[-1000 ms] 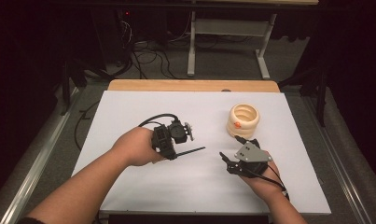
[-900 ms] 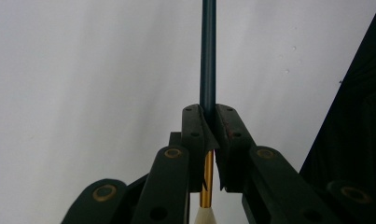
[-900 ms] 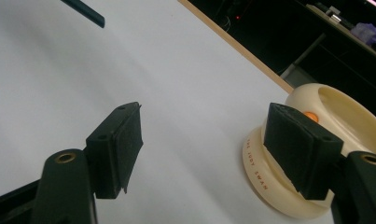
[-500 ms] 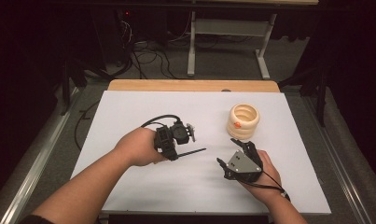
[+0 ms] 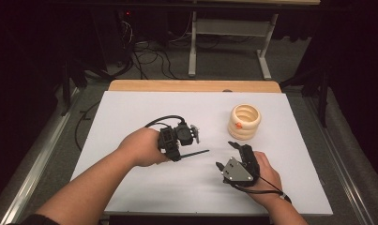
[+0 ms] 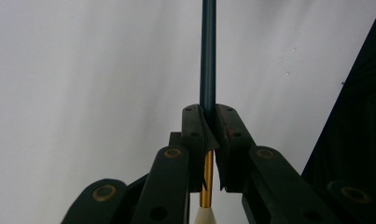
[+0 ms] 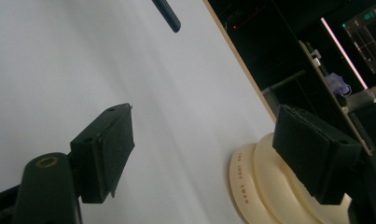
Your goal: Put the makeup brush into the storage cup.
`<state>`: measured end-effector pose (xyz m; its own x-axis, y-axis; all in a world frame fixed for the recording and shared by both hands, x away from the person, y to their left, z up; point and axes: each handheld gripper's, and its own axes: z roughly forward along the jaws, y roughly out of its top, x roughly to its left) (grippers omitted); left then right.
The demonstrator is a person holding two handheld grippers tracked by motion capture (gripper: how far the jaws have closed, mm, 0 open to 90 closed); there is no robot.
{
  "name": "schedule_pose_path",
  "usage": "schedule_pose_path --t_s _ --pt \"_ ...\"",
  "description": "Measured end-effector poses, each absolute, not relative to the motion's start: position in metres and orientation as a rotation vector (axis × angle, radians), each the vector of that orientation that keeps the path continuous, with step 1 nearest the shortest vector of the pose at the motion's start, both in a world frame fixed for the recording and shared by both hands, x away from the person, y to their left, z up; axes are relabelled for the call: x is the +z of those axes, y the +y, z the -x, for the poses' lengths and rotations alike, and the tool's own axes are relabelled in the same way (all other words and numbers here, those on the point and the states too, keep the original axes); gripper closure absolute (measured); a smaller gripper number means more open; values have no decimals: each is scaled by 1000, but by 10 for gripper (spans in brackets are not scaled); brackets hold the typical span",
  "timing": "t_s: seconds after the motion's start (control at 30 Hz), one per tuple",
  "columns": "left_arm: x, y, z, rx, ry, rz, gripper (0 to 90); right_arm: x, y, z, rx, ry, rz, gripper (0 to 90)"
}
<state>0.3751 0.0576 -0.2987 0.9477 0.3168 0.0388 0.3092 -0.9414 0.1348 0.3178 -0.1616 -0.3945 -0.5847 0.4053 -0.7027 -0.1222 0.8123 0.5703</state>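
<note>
The pencil (image 5: 192,153) is a thin dark stick with a gold band and a pale end, and it sits near the middle of the high view, a little left of centre. Its long axis runs nearly level across the frame, and the free dark end points to the right and slightly up, over the white worktop (image 5: 130,112). The left gripper (image 5: 173,151) is clamped on it near the banded end; in the left gripper view the pads (image 6: 197,135) press on the shaft from both sides.

The free tip lies toward the right gripper (image 5: 228,155), which is lower right of centre, and a short gap is between them. This gripper has just been opening, its pads (image 7: 116,151) stand apart and nothing is between them. It seems to face the upper left of the frame, though I cannot tell the exact angle. Behind it, upper right, stands the cream ribbed holder (image 5: 245,122), nearer to the right hand than to the left.
</note>
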Motion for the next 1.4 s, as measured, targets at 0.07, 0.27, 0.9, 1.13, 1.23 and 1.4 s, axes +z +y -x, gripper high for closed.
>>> schedule_pose_path --t_s 0.07,0.27,0.9,1.13,1.23,1.4 --pt "-299 56 -375 93 475 -2973 831 -395 -160 -317 722 2078 -199 240" --pt "-301 52 -374 92 462 -2979 831 -398 -157 -314 696 2089 -174 277" --pt "-307 41 -372 57 408 -3007 831 -402 -149 -307 618 2062 -26 396" --pt "-310 38 -373 51 403 -3013 831 -403 -149 -306 587 2059 -3 457" --pt "-311 36 -373 52 391 -3019 831 -404 -148 -307 570 2056 3 492" --pt "-312 34 -374 49 394 -3014 831 -405 -147 -309 546 2060 -5 537"
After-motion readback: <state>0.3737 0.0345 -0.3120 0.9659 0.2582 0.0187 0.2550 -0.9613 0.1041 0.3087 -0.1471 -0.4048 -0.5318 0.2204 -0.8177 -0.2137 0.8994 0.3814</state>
